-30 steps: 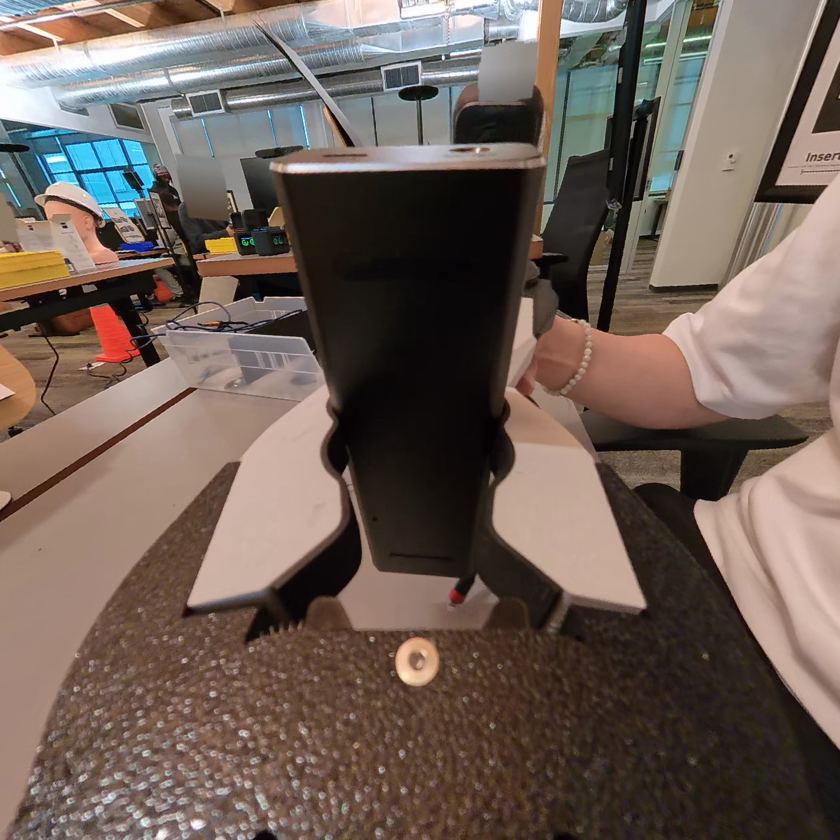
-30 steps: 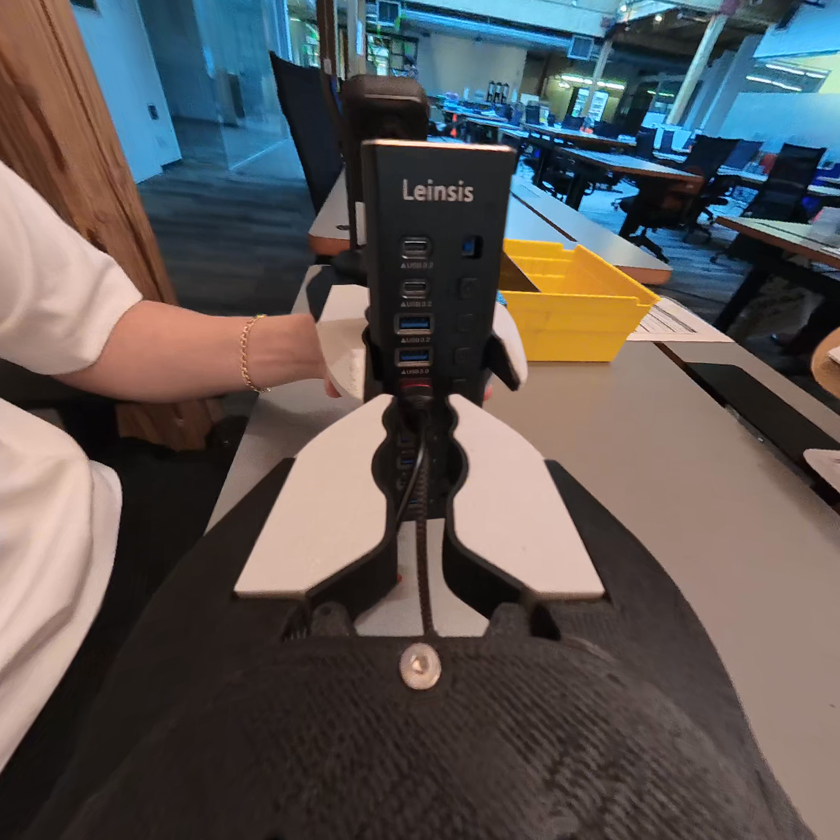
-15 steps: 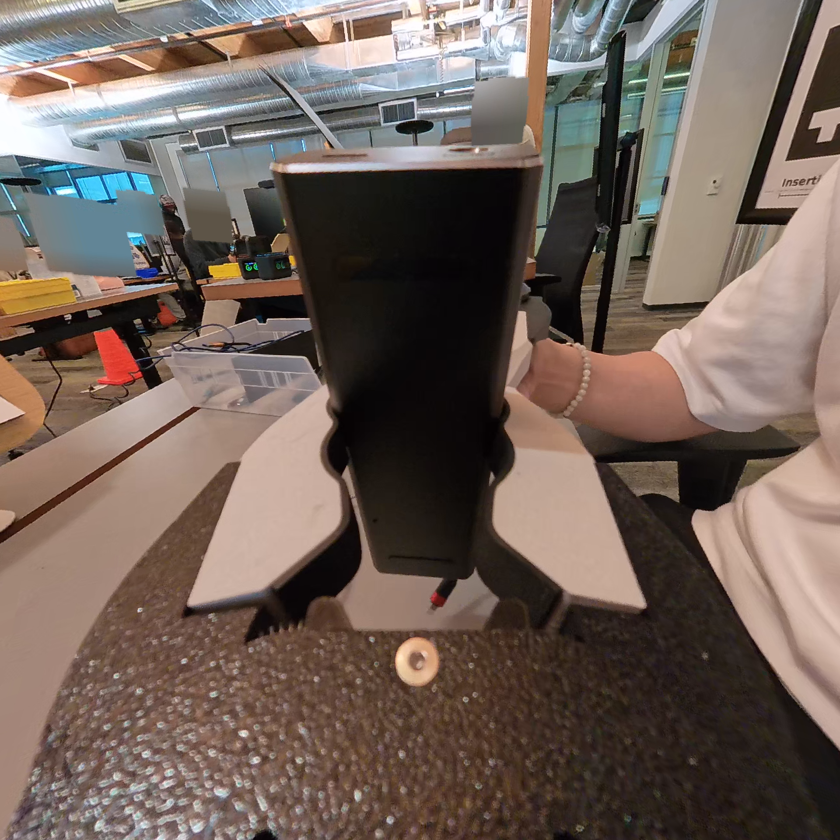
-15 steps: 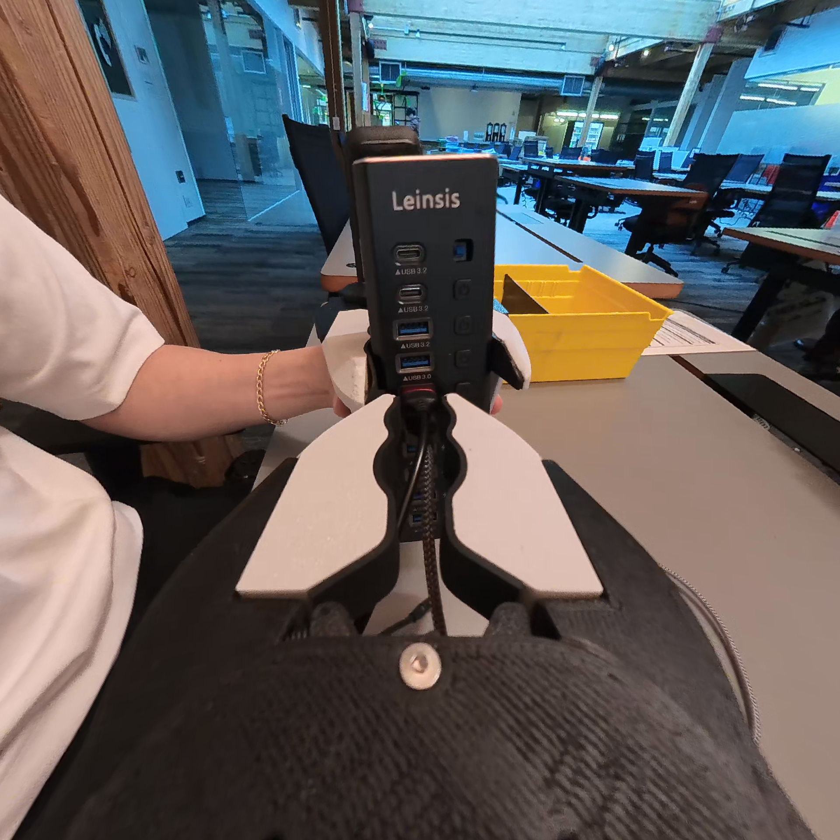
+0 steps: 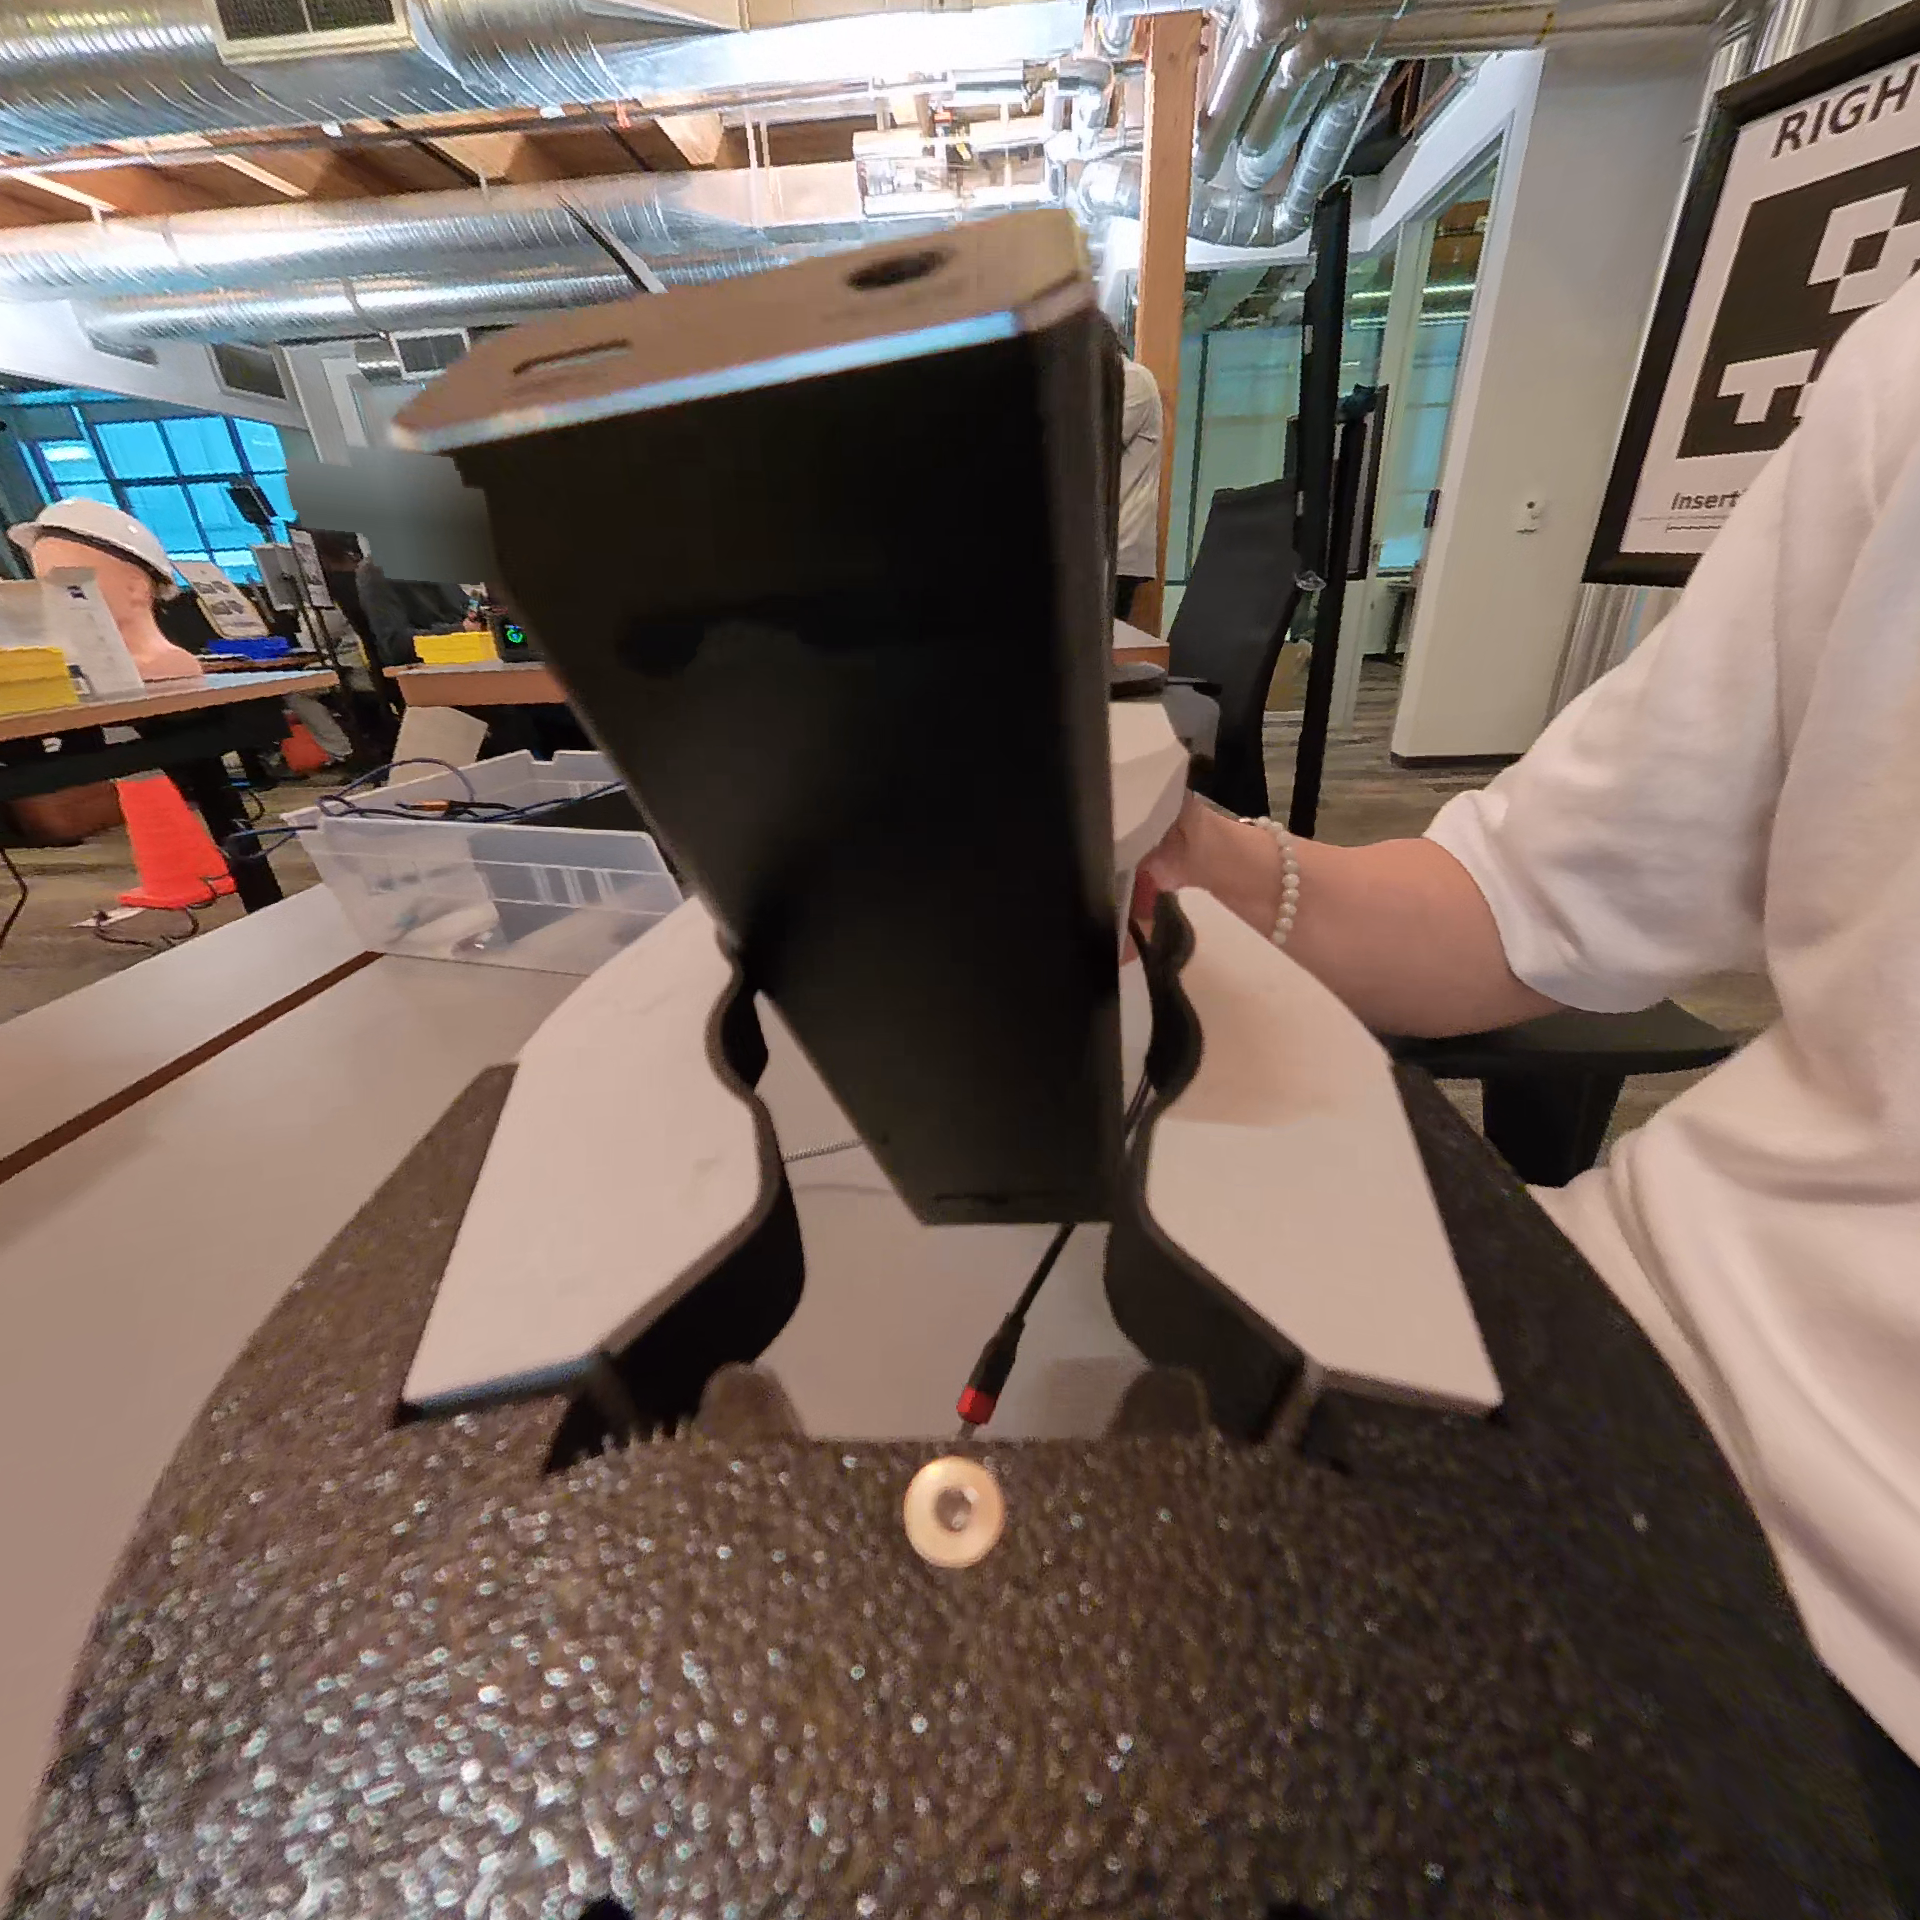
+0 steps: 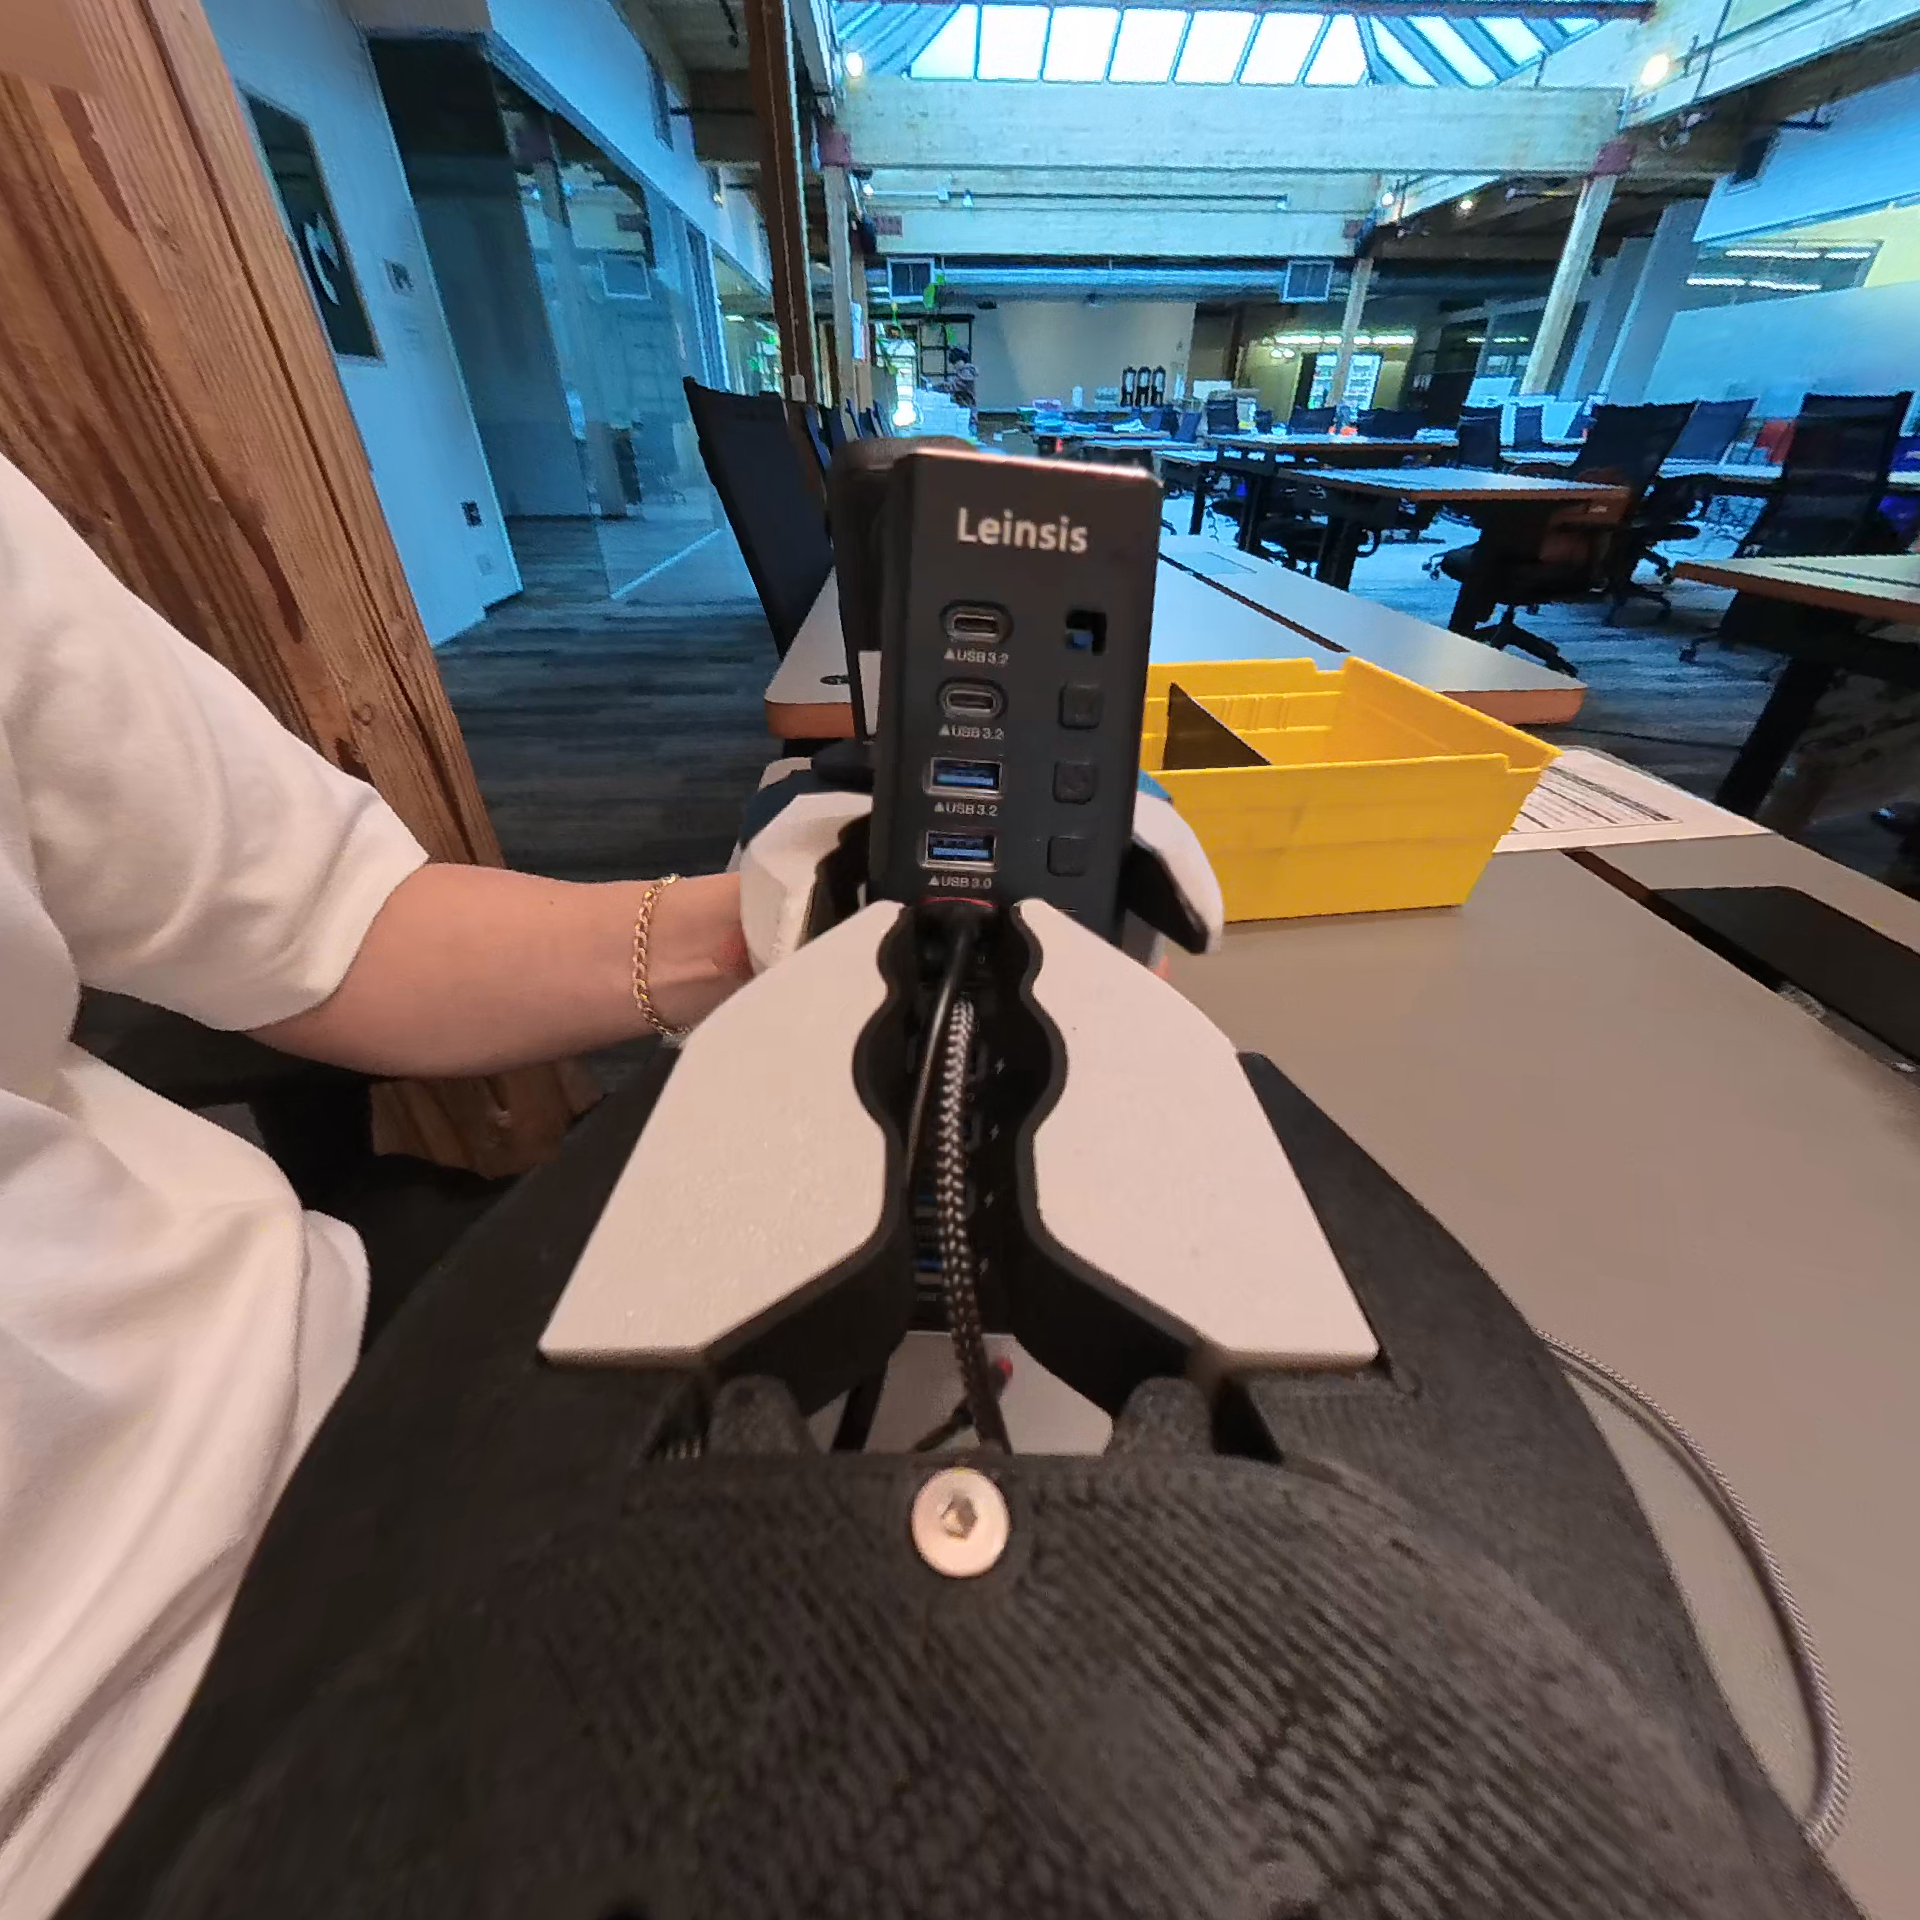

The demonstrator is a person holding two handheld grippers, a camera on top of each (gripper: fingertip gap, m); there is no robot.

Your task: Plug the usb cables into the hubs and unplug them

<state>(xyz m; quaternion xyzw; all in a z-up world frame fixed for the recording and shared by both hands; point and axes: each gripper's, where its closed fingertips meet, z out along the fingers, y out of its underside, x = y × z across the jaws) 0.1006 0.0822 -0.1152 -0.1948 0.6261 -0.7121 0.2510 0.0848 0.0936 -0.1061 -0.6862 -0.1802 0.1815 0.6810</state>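
the left hand-held gripper (image 5: pixel 951 1023) pinches the black hub (image 5: pixel 862 748) by its sides. the hub stands up, tipped a little to one side, above the grey desk (image 5: pixel 208 1122). a clear box (image 5: pixel 488 883) sits far left. the right hand-held gripper (image 6: pixel 961 935) is pressed together on the braided usb cable (image 6: pixel 961 1143), whose plug sits at the hub's (image 6: pixel 1013 686) port side. a yellow bin (image 6: pixel 1340 790) sits far right.
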